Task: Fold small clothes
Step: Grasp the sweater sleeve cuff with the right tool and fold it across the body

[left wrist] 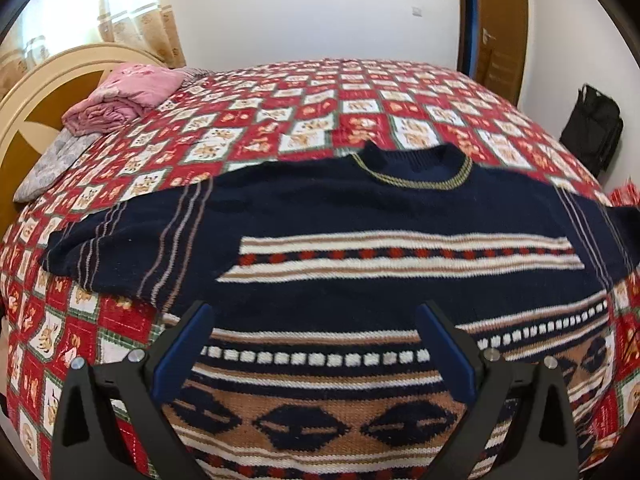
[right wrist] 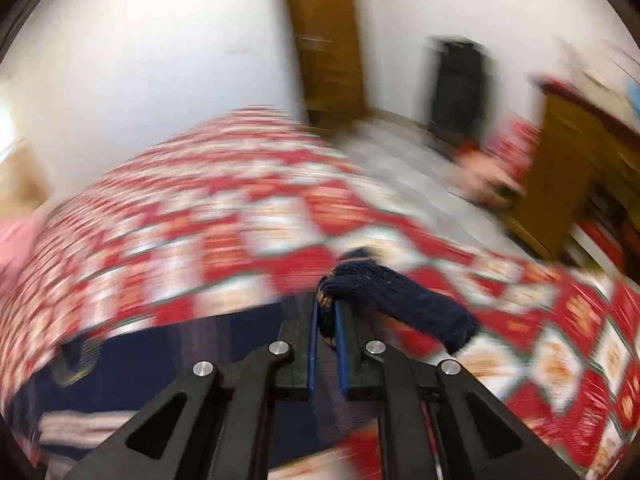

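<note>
R gripper [right wrist: 325, 312] jaws pinching navy sweater [left wrist: 320, 216] sleeve; L gripper [left wrist: 316, 316] jaws spread over sweater on bed [left wrist: 280, 120]

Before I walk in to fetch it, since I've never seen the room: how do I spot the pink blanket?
Find the bed with the red-and-white patchwork quilt. Go to its cream headboard; the folded pink blanket is bunched there beside a grey pillow. It is the only pink thing, unlike the navy patterned sweater spread out flat.
</note>
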The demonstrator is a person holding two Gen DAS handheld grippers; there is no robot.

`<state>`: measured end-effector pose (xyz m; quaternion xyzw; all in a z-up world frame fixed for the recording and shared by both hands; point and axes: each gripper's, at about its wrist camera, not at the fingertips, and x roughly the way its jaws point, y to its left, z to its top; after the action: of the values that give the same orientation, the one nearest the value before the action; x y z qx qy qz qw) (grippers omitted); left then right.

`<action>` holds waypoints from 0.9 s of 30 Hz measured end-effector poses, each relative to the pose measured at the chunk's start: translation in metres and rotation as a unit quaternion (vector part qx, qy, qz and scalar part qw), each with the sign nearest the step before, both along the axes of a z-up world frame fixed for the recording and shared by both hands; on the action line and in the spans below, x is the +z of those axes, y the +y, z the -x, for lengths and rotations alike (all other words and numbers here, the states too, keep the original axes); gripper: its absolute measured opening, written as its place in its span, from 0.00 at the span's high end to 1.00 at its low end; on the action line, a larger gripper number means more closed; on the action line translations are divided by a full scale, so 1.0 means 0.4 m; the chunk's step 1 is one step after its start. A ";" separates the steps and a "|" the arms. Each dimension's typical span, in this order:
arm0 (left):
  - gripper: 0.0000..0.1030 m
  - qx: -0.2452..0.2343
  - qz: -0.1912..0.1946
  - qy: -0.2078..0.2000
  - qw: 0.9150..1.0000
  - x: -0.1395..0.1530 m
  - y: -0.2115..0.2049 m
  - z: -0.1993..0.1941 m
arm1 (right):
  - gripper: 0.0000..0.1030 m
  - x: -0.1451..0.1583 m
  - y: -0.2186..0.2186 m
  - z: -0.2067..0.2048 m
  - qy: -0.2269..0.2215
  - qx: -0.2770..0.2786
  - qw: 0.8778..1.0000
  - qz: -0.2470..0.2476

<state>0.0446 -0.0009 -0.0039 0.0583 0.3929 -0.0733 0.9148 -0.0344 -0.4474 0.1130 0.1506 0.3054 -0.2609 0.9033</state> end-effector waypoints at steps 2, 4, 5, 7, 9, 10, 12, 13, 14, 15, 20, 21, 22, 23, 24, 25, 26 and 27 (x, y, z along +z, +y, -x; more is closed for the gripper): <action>0.00 0.009 0.007 -0.004 1.000 0.005 0.019 -0.002 | 0.93 0.035 0.173 -0.065 -0.011 0.089 0.996 0.000; 0.00 0.016 0.015 -0.008 1.000 0.010 0.044 0.000 | 0.93 0.041 0.349 -0.124 -0.019 0.178 0.984 -0.006; 0.00 0.021 0.018 -0.012 1.000 0.013 0.057 0.001 | 0.93 0.029 0.434 -0.153 -0.019 0.218 0.976 -0.011; 0.00 0.034 0.024 -0.017 0.999 0.017 0.090 0.005 | 0.93 -0.027 0.600 -0.203 -0.009 0.284 0.959 -0.021; 0.00 0.044 0.030 -0.018 0.998 0.018 0.123 0.005 | 0.92 -0.118 0.729 -0.256 0.011 0.348 0.936 -0.049; 0.00 0.050 0.029 -0.016 0.998 0.015 0.142 0.004 | 0.92 -0.157 0.769 -0.265 0.027 0.364 0.929 -0.057; 0.00 0.059 0.022 -0.018 0.998 0.010 0.166 0.004 | 0.92 -0.252 0.839 -0.291 0.088 0.389 0.913 -0.084; 0.00 0.064 0.017 -0.021 0.998 0.007 0.183 0.005 | 0.92 -0.277 0.843 -0.295 0.097 0.394 0.908 -0.109; 0.00 0.067 0.013 -0.022 0.997 0.005 0.196 0.004 | 0.92 -0.296 0.833 -0.291 0.095 0.397 0.902 -0.143; 0.00 0.068 0.012 -0.023 0.997 0.002 0.204 0.003 | 0.92 -0.300 0.817 -0.282 0.089 0.395 0.900 -0.163; 0.00 0.056 0.030 -0.022 0.998 -0.017 0.218 -0.021 | 0.91 -0.243 0.672 -0.197 0.027 0.354 0.917 -0.182; 0.00 0.047 0.037 -0.016 0.998 -0.022 0.209 -0.030 | 0.88 -0.231 0.638 -0.187 0.019 0.338 0.924 -0.181; 0.00 0.037 0.044 -0.012 0.998 -0.025 0.197 -0.036 | 0.76 -0.221 0.602 -0.181 0.012 0.319 0.930 -0.179; 0.00 0.025 0.049 -0.008 0.998 -0.026 0.181 -0.044 | 0.68 -0.212 0.570 -0.173 0.008 0.306 0.935 -0.180; 0.00 0.013 0.050 -0.008 0.999 -0.025 0.162 -0.047 | 0.52 -0.208 0.538 -0.160 0.001 0.293 0.938 -0.185; 0.00 -0.003 0.047 -0.012 0.999 -0.024 0.137 -0.049 | 0.43 -0.208 0.497 -0.144 -0.011 0.273 0.943 -0.192; 0.00 -0.017 0.041 -0.015 0.999 -0.023 0.114 -0.051 | 0.42 -0.209 0.476 -0.137 -0.019 0.256 0.947 -0.194; 0.00 -0.034 0.037 -0.018 0.999 -0.023 0.088 -0.054 | 0.42 -0.213 0.457 -0.133 -0.026 0.242 0.950 -0.195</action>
<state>0.0662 0.0344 -0.0132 0.0390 0.3716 -0.1178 0.9201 0.0186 -0.2647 0.0278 0.2523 0.3542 0.0337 0.8999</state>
